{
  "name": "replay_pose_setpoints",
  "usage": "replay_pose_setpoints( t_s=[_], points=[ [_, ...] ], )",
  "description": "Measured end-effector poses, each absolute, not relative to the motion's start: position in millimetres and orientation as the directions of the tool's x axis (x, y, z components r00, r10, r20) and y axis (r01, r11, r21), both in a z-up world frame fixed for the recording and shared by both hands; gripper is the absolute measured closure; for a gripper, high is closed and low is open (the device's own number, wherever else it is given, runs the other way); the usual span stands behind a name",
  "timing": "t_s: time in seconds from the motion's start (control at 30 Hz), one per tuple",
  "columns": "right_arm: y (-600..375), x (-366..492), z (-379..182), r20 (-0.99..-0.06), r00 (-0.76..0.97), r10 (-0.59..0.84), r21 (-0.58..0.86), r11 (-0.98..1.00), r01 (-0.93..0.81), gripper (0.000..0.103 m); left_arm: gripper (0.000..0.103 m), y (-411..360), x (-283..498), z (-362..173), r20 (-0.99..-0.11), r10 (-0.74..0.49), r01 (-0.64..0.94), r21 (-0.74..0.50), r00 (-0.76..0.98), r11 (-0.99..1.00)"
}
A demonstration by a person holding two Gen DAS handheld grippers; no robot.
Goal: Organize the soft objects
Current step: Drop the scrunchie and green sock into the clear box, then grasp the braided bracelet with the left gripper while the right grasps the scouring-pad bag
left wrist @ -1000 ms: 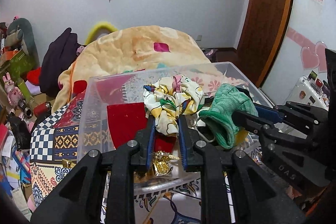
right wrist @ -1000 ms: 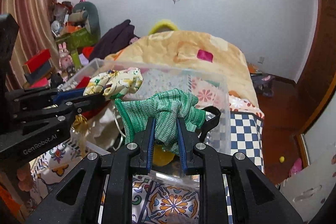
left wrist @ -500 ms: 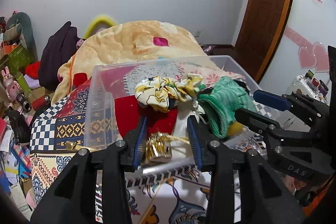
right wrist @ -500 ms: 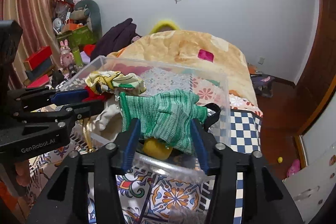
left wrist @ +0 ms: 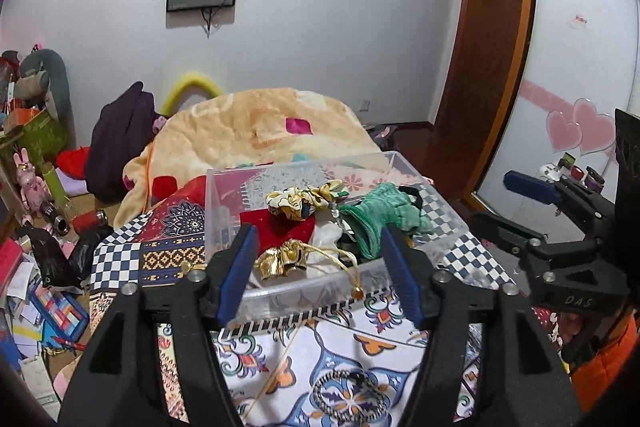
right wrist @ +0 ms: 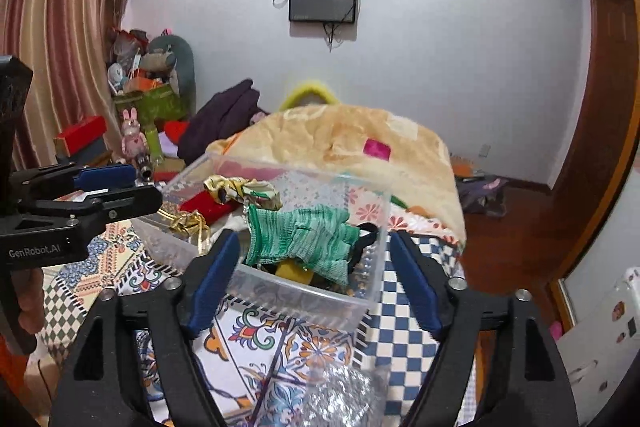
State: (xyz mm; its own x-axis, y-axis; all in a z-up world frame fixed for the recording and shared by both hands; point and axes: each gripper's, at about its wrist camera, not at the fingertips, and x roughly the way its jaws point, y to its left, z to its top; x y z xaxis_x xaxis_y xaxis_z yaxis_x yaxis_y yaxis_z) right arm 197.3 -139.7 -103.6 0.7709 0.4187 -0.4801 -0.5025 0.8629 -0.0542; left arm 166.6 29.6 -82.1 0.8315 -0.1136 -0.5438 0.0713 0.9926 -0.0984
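Observation:
A clear plastic bin stands on the patterned bedspread. In it lie a yellow floral scrunchie, a green knit glove, a red cloth and a gold drawstring pouch. My left gripper is open and empty, just short of the bin's near wall. My right gripper is open and empty, at the bin's near right corner. Each gripper also shows in the other's view, the right one and the left one.
A braided hair tie lies on the bedspread in front of the bin. A silver crinkled object lies below the right gripper. An orange blanket is heaped behind the bin. Clutter fills the floor on the left.
Both grippers opened and drew back from the bin. The scrunchie and the green glove were let go and now lie in the bin.

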Motion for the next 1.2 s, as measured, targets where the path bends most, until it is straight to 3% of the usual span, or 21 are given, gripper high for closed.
replay_pose_setpoints(
  t_s=[0.33,0.77,1.0,1.07,1.2],
  points=[
    [-161,180,-129,-0.532,0.763,0.367,-0.062,0.882,-0.467,0.018,0.026,21,136,-113,-0.621,-0.113,0.080,-0.082,0.776,0.993],
    [-184,179,-195,-0.685,0.654,0.319,0.016,0.905,-0.424,0.018,0.025,4,124,-189,-0.762,-0.115,0.068,-0.093,0.637,0.993],
    [-175,175,-214,-0.712,0.607,0.352,0.045,0.886,-0.461,0.019,0.025,-7,127,-208,-0.774,-0.071,0.053,-0.048,0.629,0.997],
    [-171,174,-216,-0.713,0.611,0.346,0.032,0.885,-0.464,0.029,0.025,-10,128,-209,-0.768,-0.056,0.054,-0.028,0.638,0.998],
    [-167,173,-216,-0.706,0.619,0.343,0.012,0.880,-0.475,0.040,0.025,-10,127,-210,-0.752,-0.055,0.046,-0.032,0.657,0.998]
  ],
)
